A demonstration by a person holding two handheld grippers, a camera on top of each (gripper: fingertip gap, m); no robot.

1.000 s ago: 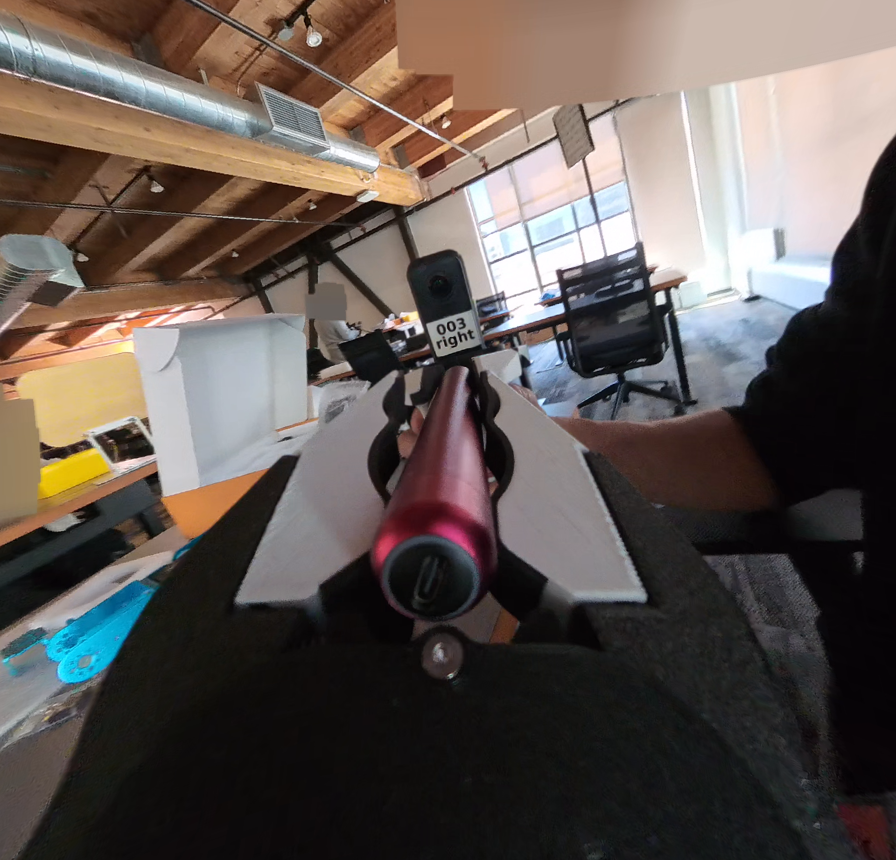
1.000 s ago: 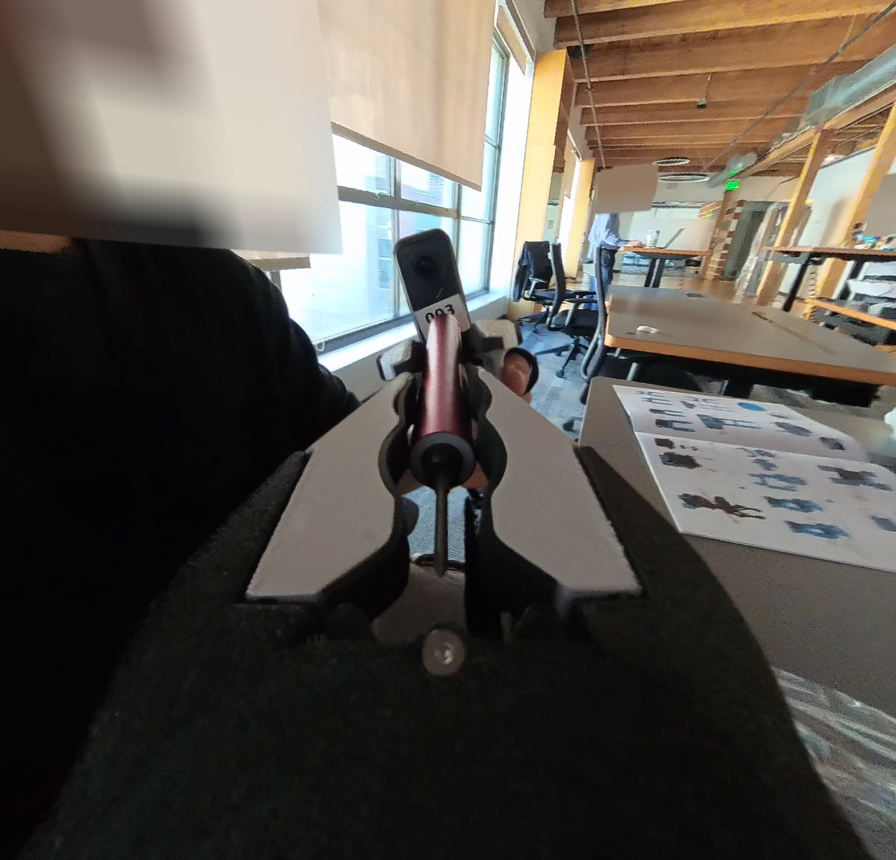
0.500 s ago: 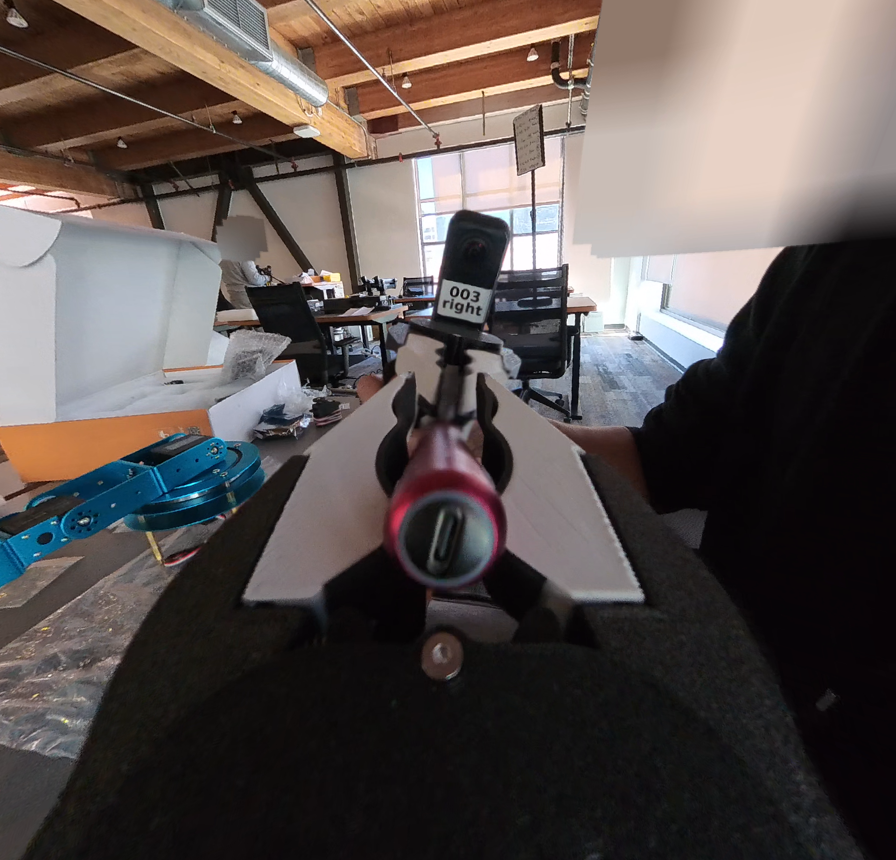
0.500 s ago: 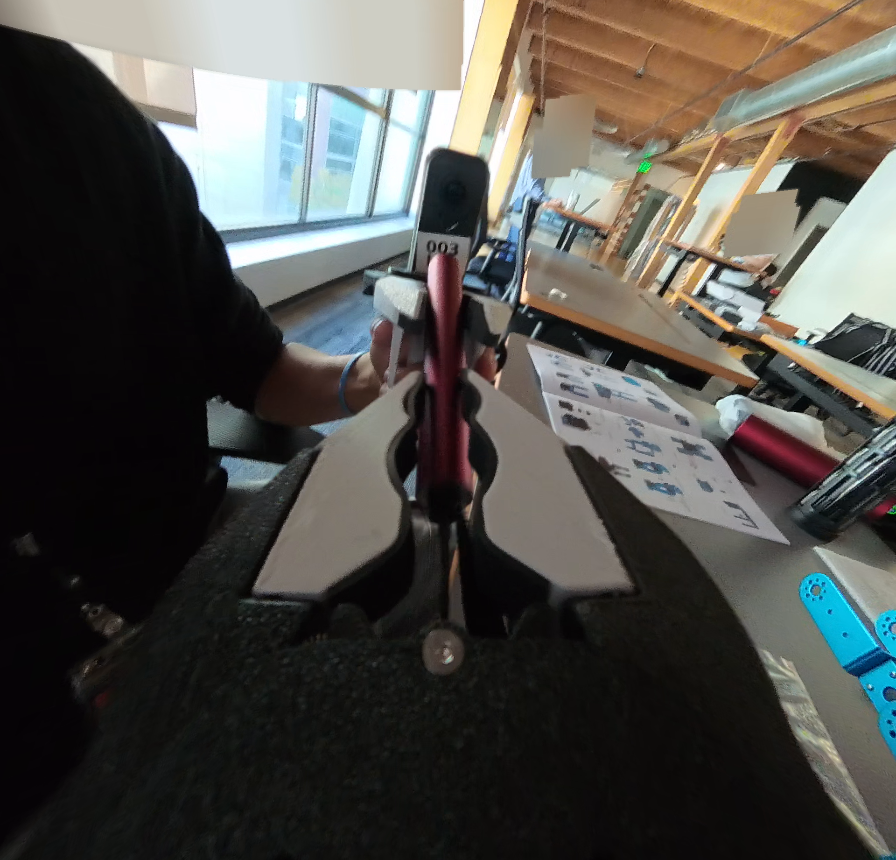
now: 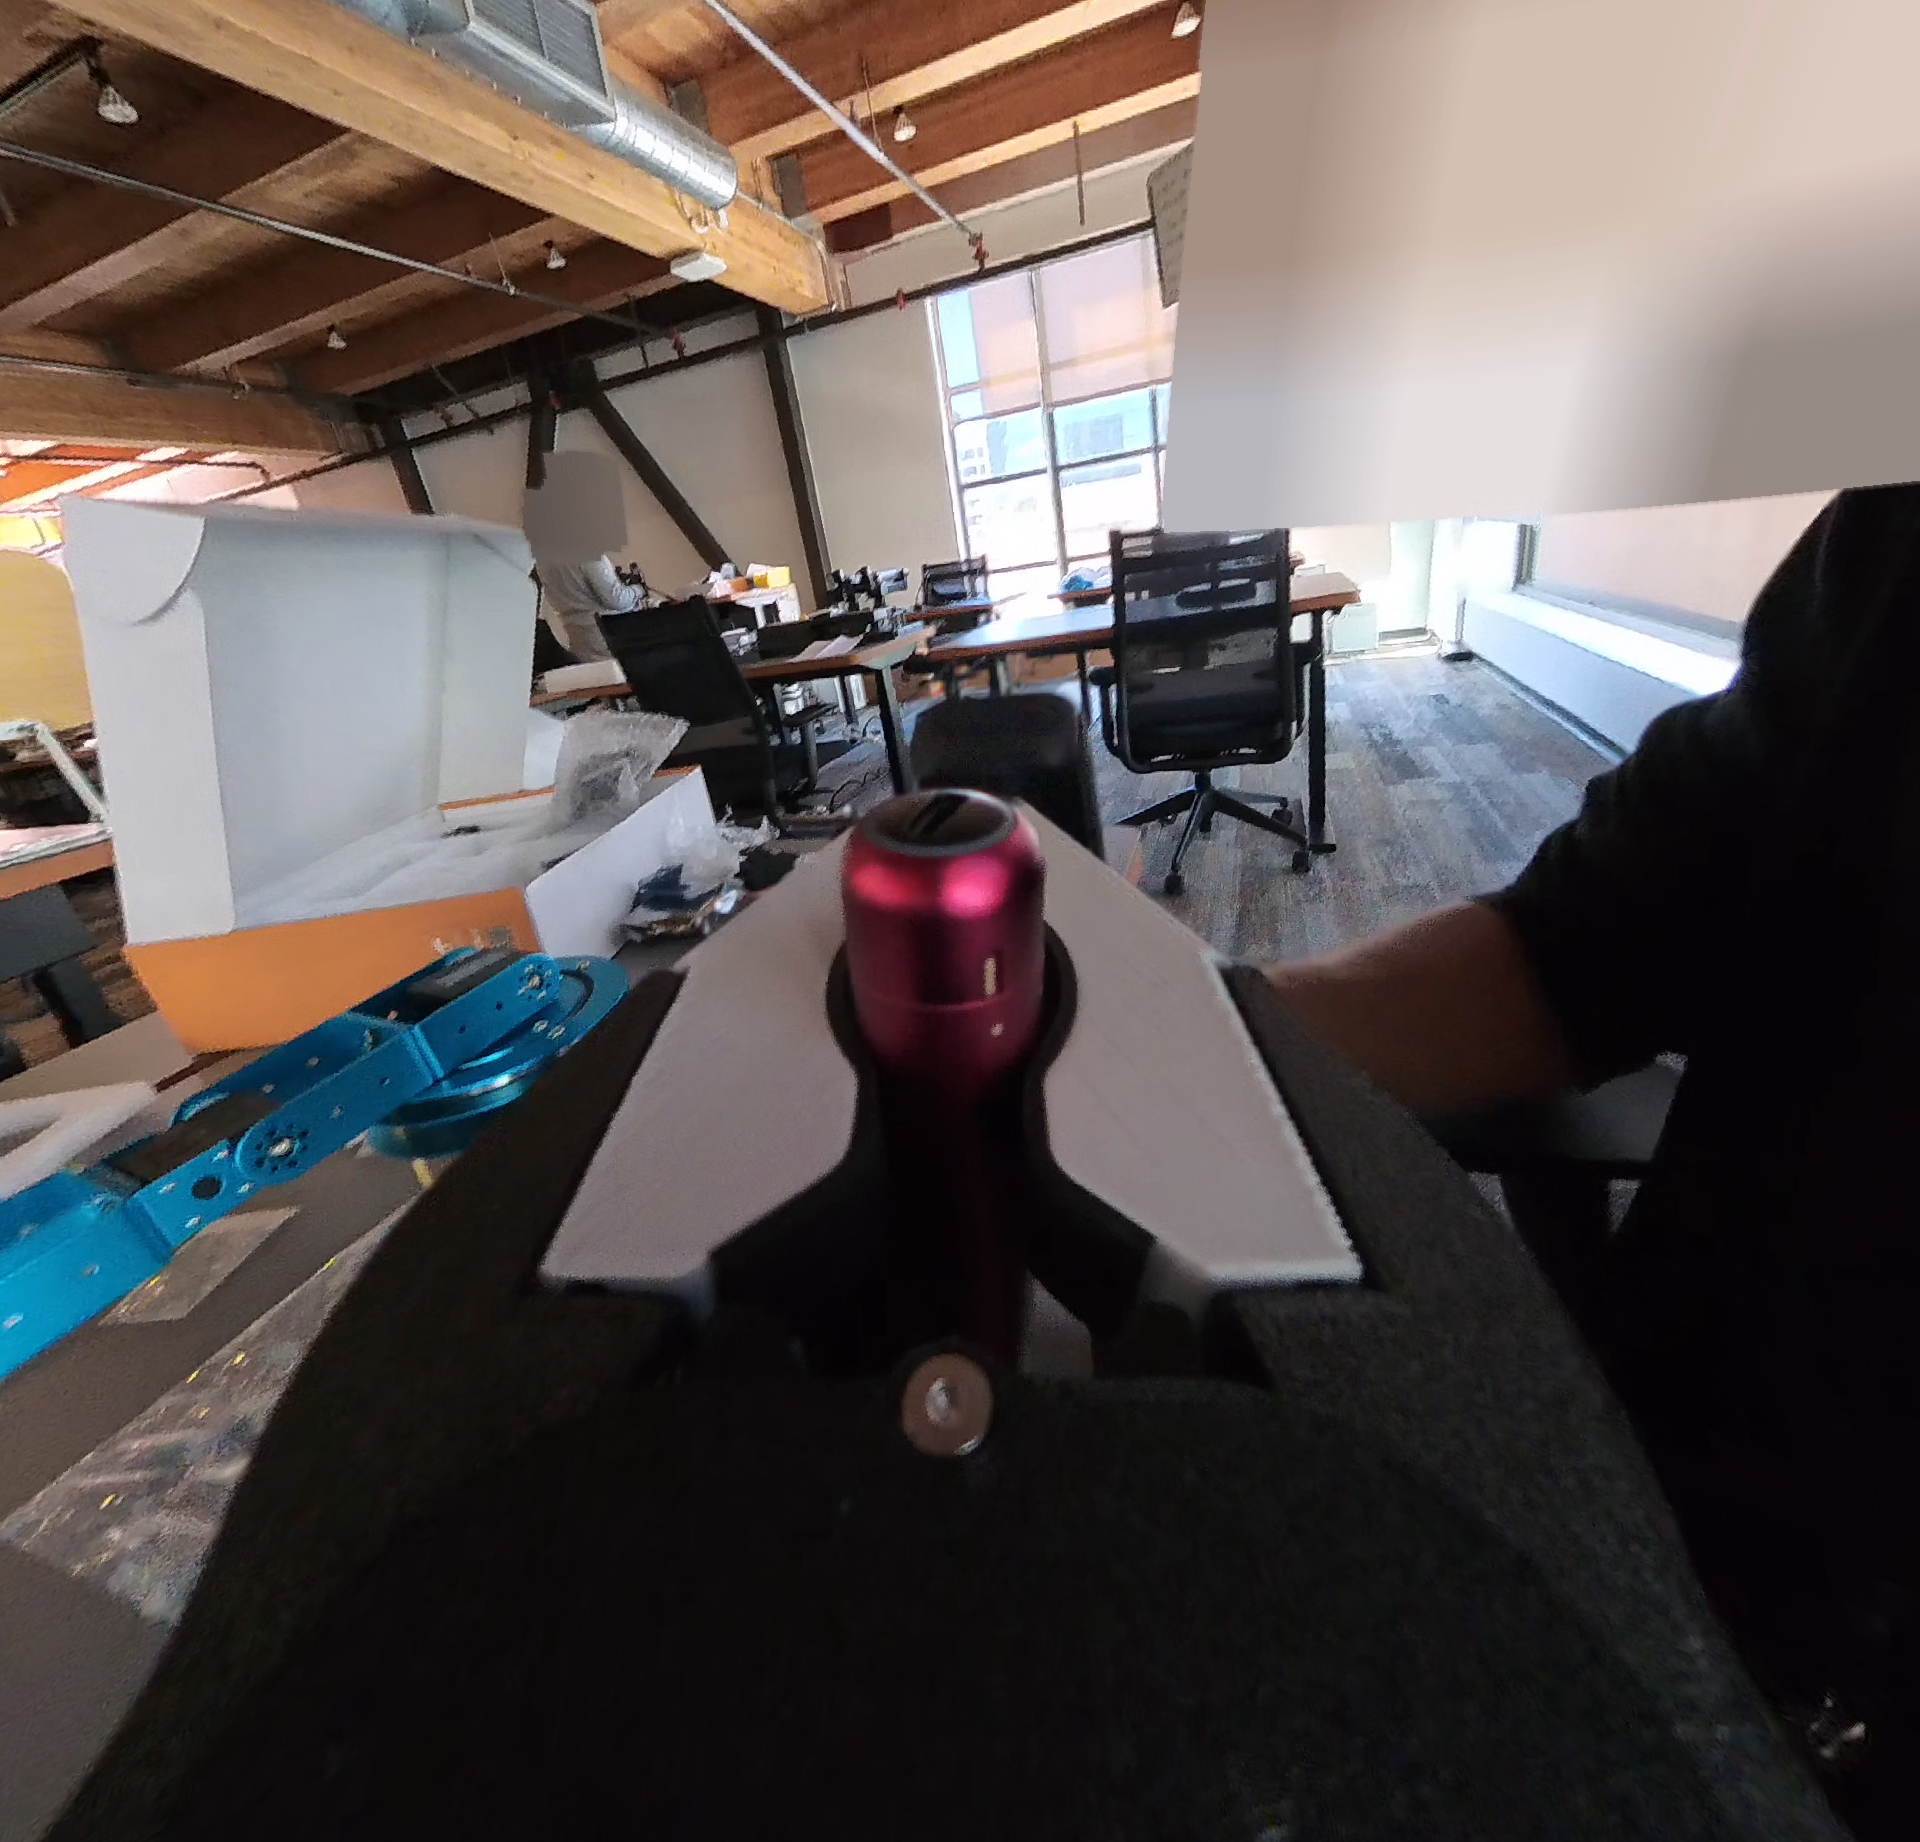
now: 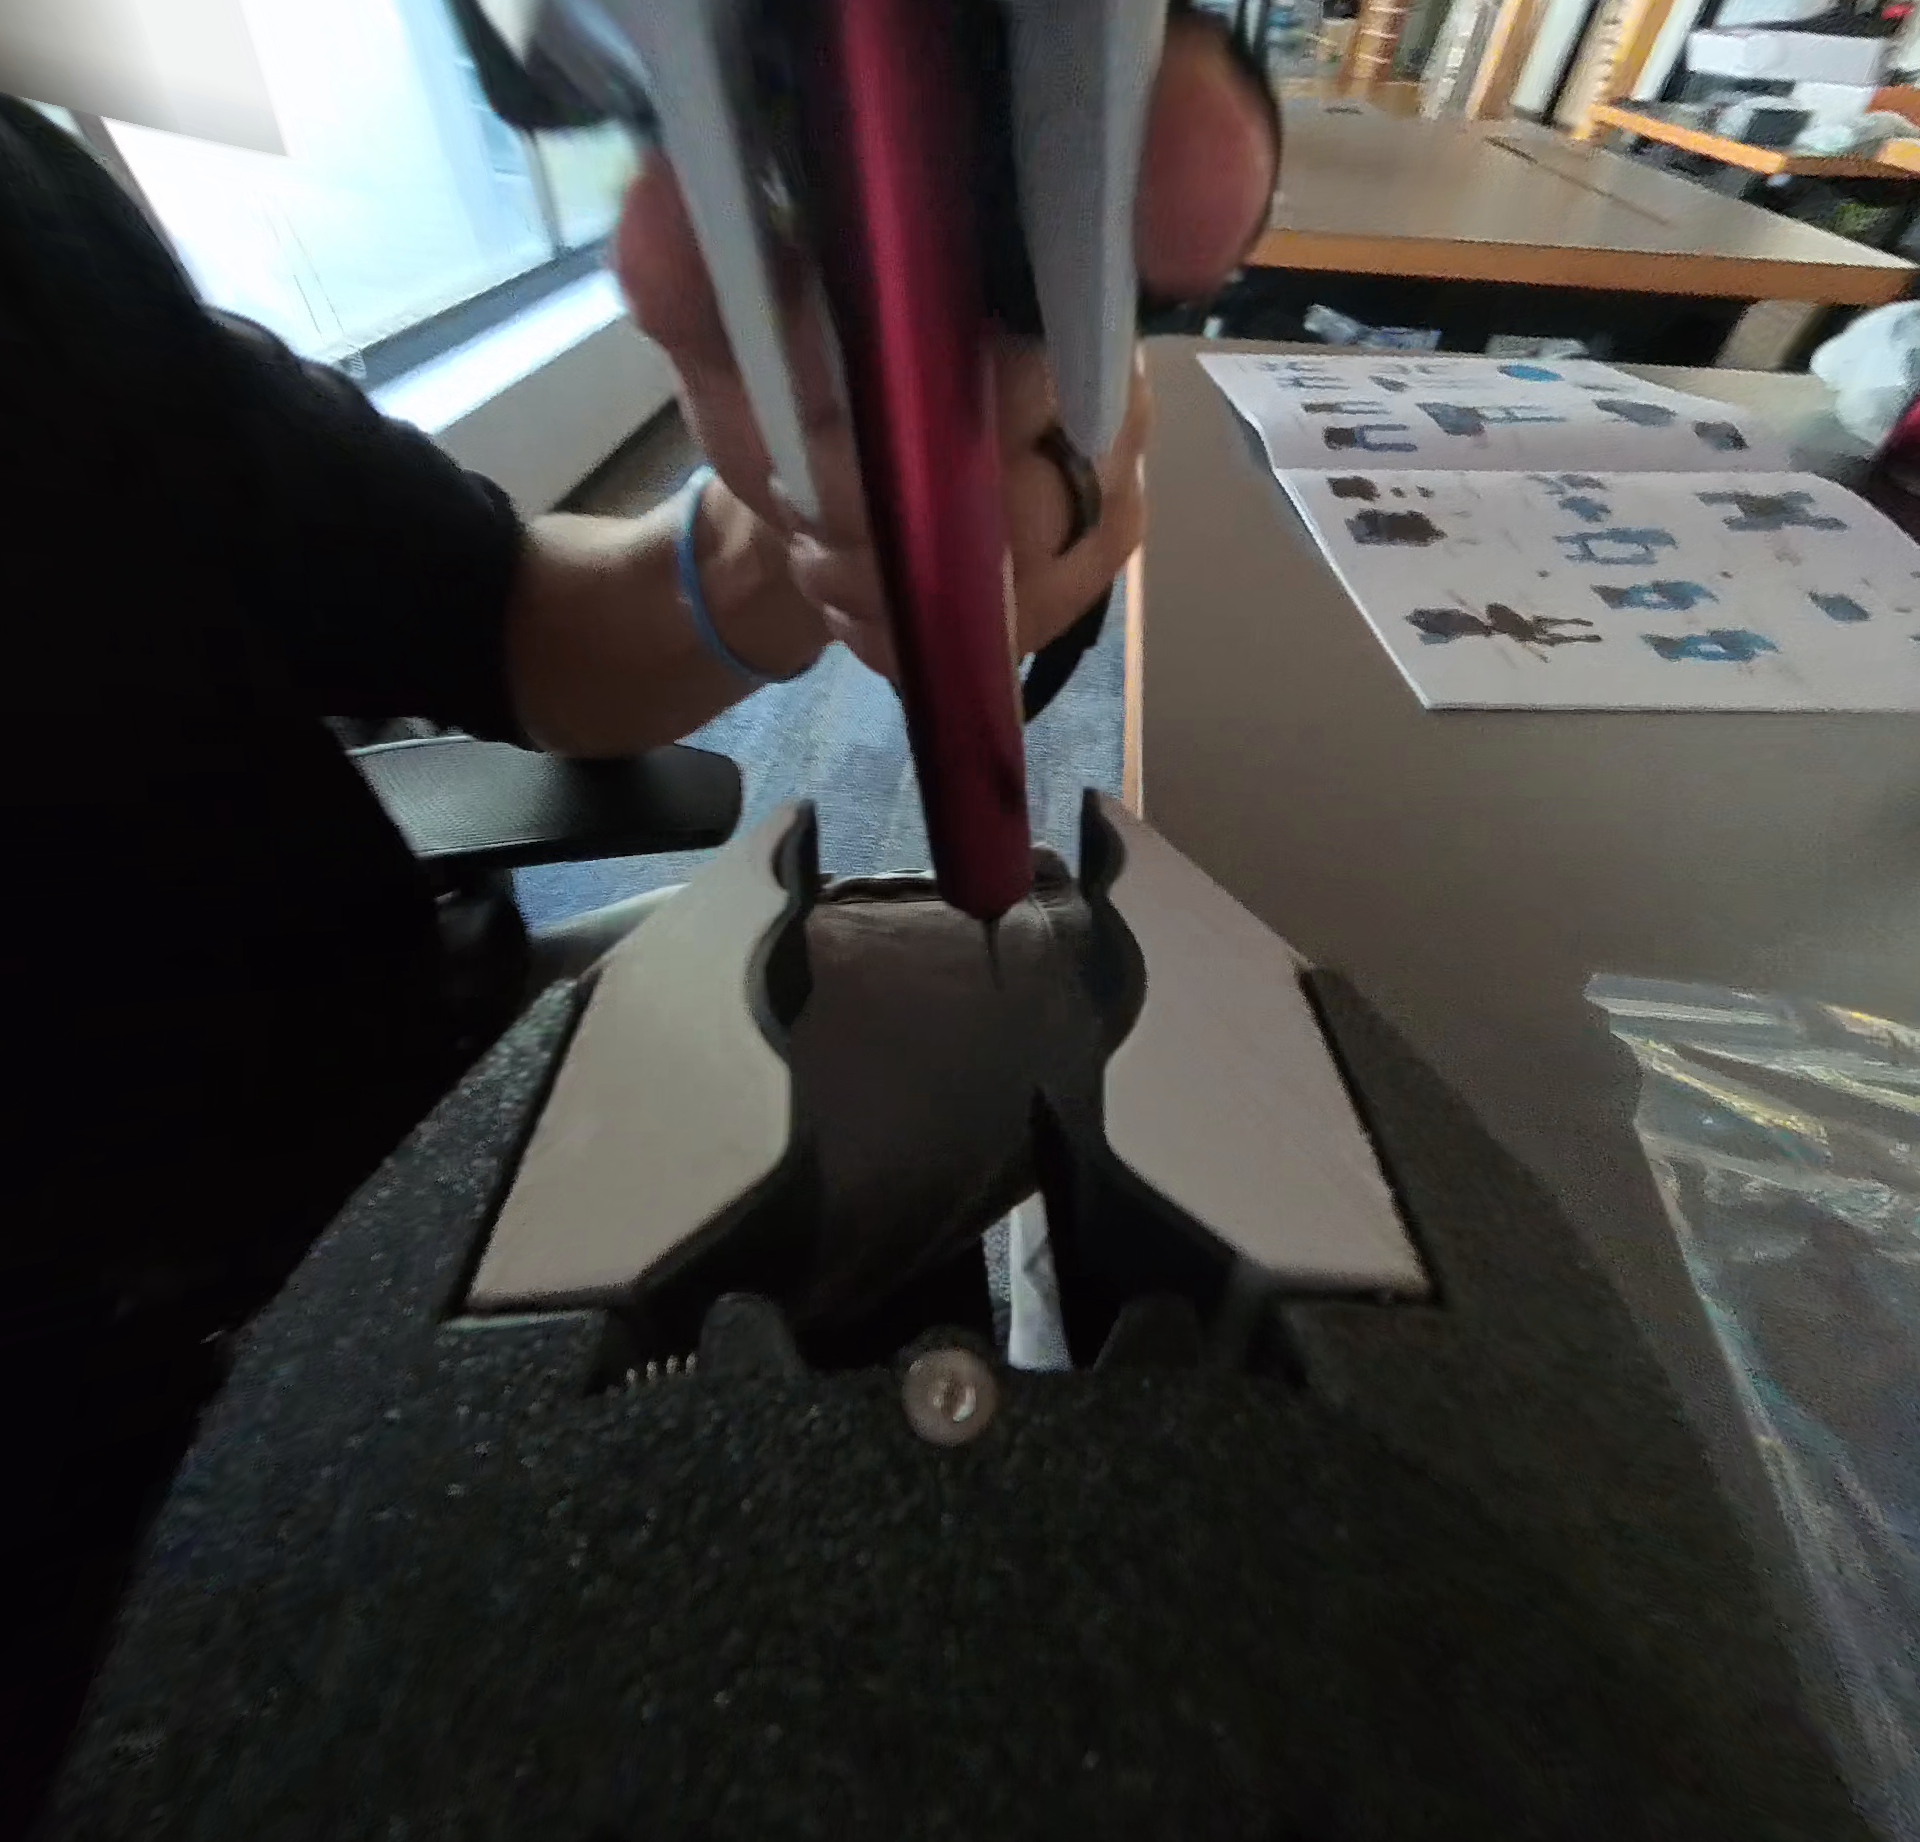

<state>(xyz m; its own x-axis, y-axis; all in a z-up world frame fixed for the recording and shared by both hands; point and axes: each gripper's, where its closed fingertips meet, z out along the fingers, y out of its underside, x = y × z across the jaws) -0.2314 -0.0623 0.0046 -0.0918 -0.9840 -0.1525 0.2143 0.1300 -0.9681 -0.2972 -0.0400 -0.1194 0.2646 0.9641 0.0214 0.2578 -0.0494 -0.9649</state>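
Note:
A red metal electric screwdriver [image 5: 940, 940] stands with its cap end up between the fingers of my left gripper [image 5: 940, 857], which is shut on its body. In the right wrist view the same screwdriver [image 6: 925, 545] hangs tip down from the left gripper [image 6: 935, 462], which a hand holds. Its thin bit points into the gap of my right gripper [image 6: 945, 836]. The right gripper is open and holds nothing; its jaws stand wide apart on either side of the tip. The right gripper's black camera top [image 5: 997, 753] shows just behind the screwdriver.
Blue metal robot-arm parts [image 5: 312, 1075] and an open white and orange box [image 5: 312, 712] lie to the left on the table. An open instruction booklet [image 6: 1558, 545] and clear plastic wrap [image 6: 1766, 1117] lie on the grey table [image 6: 1351, 805]. A black-sleeved arm [image 5: 1714, 909] is at the right.
Both grippers were shut on the screwdriver end to end. The right gripper has opened and let go. The left gripper has swung the screwdriver upright, tip down over the right gripper.

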